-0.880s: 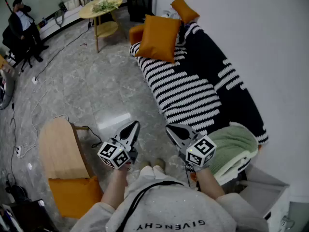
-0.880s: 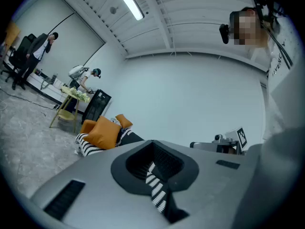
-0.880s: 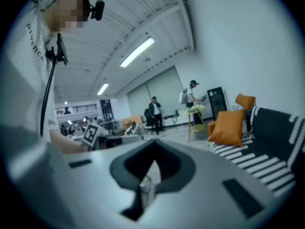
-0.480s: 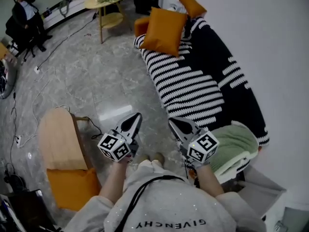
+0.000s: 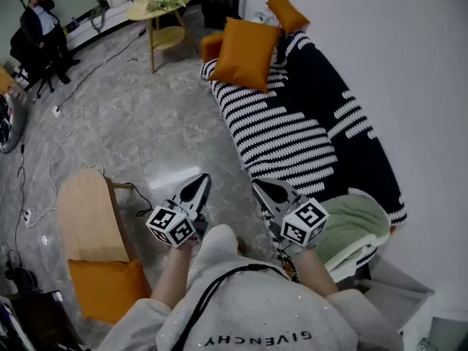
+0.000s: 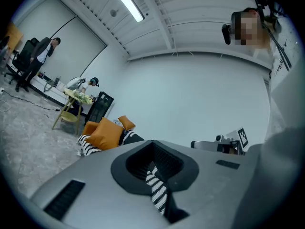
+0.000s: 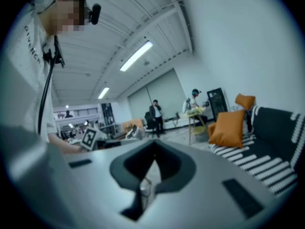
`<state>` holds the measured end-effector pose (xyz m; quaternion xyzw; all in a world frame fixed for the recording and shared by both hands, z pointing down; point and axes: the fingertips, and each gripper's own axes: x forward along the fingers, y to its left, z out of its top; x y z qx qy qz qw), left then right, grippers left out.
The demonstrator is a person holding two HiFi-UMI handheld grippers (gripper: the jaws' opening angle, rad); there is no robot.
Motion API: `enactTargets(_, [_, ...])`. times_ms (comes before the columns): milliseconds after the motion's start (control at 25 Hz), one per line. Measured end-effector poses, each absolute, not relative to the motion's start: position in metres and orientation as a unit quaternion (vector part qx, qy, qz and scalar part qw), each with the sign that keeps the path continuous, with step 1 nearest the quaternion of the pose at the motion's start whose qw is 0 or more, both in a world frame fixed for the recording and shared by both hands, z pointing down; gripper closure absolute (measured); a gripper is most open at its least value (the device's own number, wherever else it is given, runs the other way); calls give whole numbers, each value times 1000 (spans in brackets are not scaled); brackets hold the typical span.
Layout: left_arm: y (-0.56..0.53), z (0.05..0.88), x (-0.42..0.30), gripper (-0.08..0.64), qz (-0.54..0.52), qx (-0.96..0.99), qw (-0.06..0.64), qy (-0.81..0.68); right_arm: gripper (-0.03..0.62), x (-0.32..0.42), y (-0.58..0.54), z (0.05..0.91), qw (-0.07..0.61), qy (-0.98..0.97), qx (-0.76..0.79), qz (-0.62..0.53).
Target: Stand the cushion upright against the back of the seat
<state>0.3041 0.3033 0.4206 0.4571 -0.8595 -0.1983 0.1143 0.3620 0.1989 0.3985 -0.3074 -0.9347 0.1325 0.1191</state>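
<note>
While both pairs of jaws are pressed together with nothing between them, the left gripper and the right gripper are clenched and empty. The two sit side by side at the lower middle of the head view, each with one marker cube behind its jaws. Through the slit of the left jaws only striped cloth shows, and through the right only grey floor. Just right of the right gripper begins the one sofa, under a black-and-white striped cover, running from the lower right to the upper middle of the frame. One green blanket lies on its near end. The cushion, large and orange, stands tilted on the seat at the sofa's far end, upper middle, well apart from both grippers. One small cushion, also orange, sits beyond it by the wall. One orange block shows just left of the large one; whether it is a cushion or the sofa's arm I cannot tell. A fourth orange piece, the pad, lies at the lower left, at the near end of one wooden bench. One round yellow table stands at the top. One seated person is at the upper left, and cables trail down the left edge.
</note>
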Motion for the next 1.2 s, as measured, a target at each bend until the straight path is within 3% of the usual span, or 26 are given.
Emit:
enactTargets(440, [285,426,249,537,-198,459,117,-858,574,313,176,408,129,-936,-299,136])
enactTargets(1000, [280,417,80,536,-202,463,114,-856,574,145,172,399,133,-932,-305,146])
enactTargets(1200, [290,420,29,536,-204,460,115,-856,574,96,190,408,149,-932,-317,95])
